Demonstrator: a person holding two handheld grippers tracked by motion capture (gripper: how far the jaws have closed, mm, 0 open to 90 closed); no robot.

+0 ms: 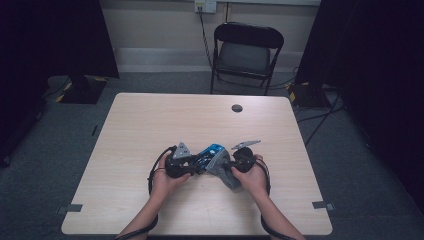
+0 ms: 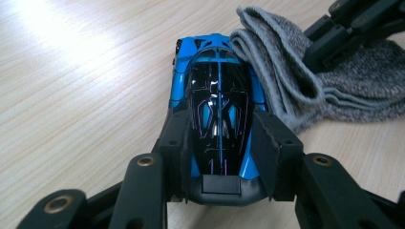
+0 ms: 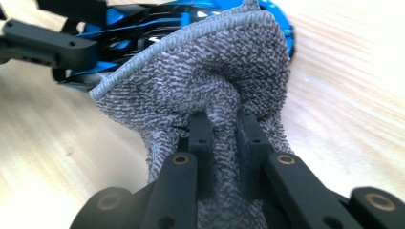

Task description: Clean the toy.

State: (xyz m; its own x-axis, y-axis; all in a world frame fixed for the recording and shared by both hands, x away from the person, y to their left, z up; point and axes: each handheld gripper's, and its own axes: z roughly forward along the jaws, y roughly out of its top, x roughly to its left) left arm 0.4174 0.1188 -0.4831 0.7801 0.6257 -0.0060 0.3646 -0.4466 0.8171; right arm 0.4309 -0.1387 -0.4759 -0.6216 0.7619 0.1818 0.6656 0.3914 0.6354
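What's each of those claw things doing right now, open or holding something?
Left gripper: closed on the blue toy car, jaws clamped on its sides.
Right gripper: closed on a pinched fold of the grey cloth.

Light wood worktop (image 1: 150,125), rounded corners, round grommet (image 1: 237,108) near far edge. Grey carpet floor (image 1: 45,165). Black folding chair (image 1: 246,52) beyond worktop, against pale wall (image 1: 160,25). Wall socket (image 1: 205,6) with cable. Dark curtains (image 1: 50,35) both sides. Tape marks on floor.
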